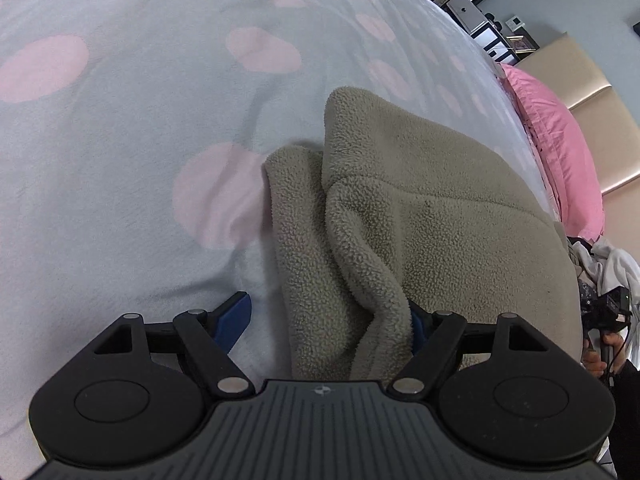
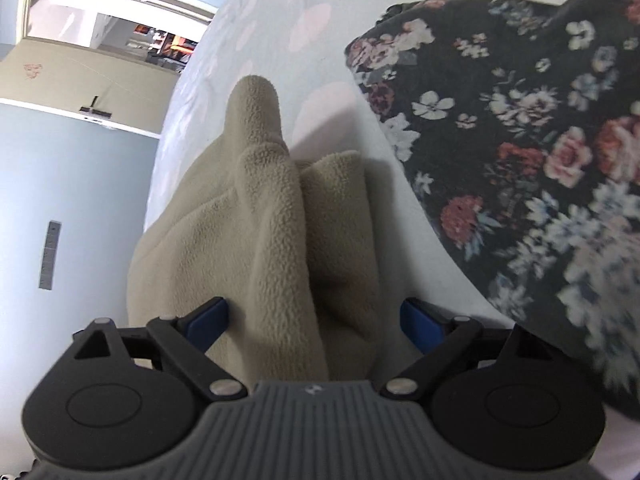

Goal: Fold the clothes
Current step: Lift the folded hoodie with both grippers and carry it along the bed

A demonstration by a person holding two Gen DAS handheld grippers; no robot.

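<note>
A beige fleece garment [image 1: 400,216] lies bunched on a white bed sheet with pink dots [image 1: 120,140]. My left gripper [image 1: 326,320] is open, its blue pads [image 1: 236,316] wide apart. A raised fold of the fleece's left edge lies between them, against the right finger. In the right wrist view the same fleece [image 2: 272,208] rises in a ridge between the blue pads [image 2: 420,324] of my right gripper [image 2: 314,322]. That gripper is also open, with the fleece filling most of the gap.
A dark floral garment [image 2: 520,140] lies on the sheet just right of the fleece. A pink pillow [image 1: 560,152] and beige headboard [image 1: 580,72] are at the bed's far right. White clothes [image 1: 612,264] are heaped near a person's hand [image 1: 600,356]. The bed edge [image 2: 160,160] drops off on the left.
</note>
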